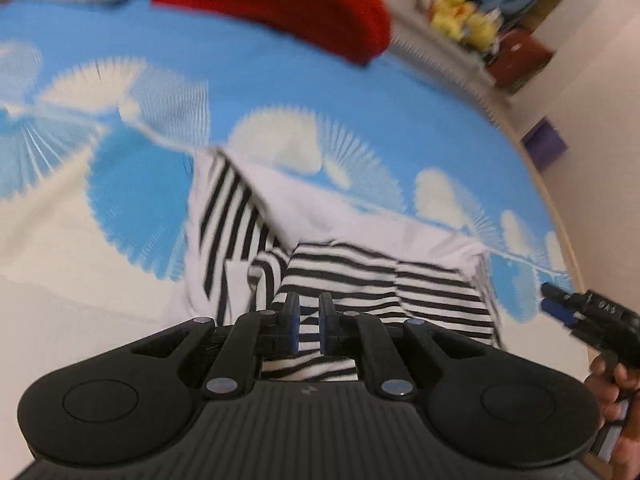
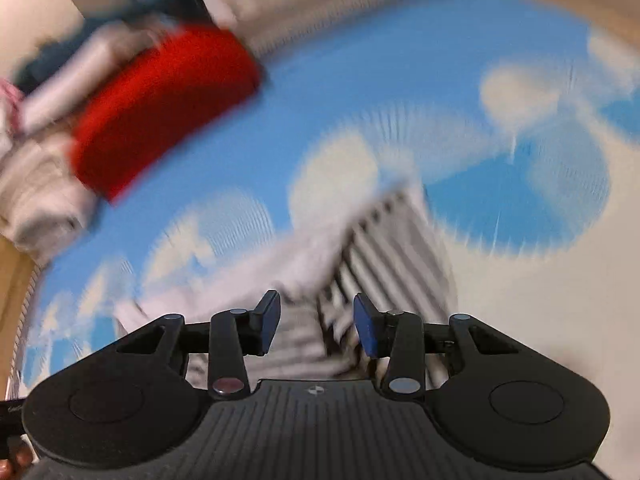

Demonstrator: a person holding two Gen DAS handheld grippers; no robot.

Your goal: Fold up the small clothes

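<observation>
Left wrist view: the left gripper (image 1: 309, 322) has its jaws drawn nearly together, pinching a fold of the striped garment (image 1: 360, 280), which lies at six o'clock on the blue cloud-print sheet (image 1: 280, 88). A red cloth (image 1: 280, 0) sits at twelve o'clock.

Right wrist view, blurred: the right gripper (image 2: 316, 326) stands half open over the striped garment (image 2: 384, 248), pads gripping nothing; the red cloth (image 2: 160, 112) is at ten o'clock.

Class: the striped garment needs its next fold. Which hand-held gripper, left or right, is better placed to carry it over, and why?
Left, probably. The left hand-held gripper is nearly shut with the striped garment between its pads. The right hand-held gripper stands open above the cloth, gripping nothing.
</observation>
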